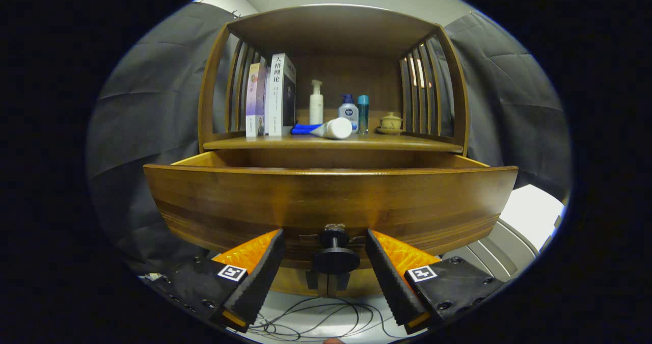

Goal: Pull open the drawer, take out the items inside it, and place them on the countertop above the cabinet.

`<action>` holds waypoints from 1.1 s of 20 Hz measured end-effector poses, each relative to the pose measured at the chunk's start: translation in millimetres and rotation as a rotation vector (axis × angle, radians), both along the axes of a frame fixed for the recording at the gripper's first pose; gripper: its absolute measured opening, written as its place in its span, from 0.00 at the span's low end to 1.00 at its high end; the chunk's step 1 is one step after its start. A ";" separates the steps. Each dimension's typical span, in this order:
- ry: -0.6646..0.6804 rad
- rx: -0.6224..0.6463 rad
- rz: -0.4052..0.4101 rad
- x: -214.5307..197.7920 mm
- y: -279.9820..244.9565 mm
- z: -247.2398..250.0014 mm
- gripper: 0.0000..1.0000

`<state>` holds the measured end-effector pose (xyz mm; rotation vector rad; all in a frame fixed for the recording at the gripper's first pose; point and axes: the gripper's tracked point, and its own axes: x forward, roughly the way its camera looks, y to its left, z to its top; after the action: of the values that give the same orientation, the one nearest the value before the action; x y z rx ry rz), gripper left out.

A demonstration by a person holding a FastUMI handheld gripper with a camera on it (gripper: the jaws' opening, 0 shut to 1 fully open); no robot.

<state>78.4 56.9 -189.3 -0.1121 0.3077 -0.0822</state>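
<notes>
The wooden drawer [331, 201] stands pulled out toward me, its curved front just ahead of my fingers. Its round black knob [335, 255] sits between my two fingers, with a gap on each side. My gripper [326, 242] is open around the knob, touching nothing. The inside of the drawer is hidden behind its front panel. Above it lies the countertop [407, 142] of the cabinet, holding a white tube [333, 128] on its side.
On the countertop stand two books [272, 97], a white pump bottle [316, 102], a blue-capped bottle [348, 110], a teal bottle [362, 112] and a small lidded cup [391, 122]. Slatted side walls and a roof enclose the shelf. Cables [316, 318] lie on the floor below.
</notes>
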 end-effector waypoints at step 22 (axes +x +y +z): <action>0.001 -0.016 -0.017 99.5 -9.8 -6.1 0.98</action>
<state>177.9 47.1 -195.4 -0.1259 0.3086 -0.1012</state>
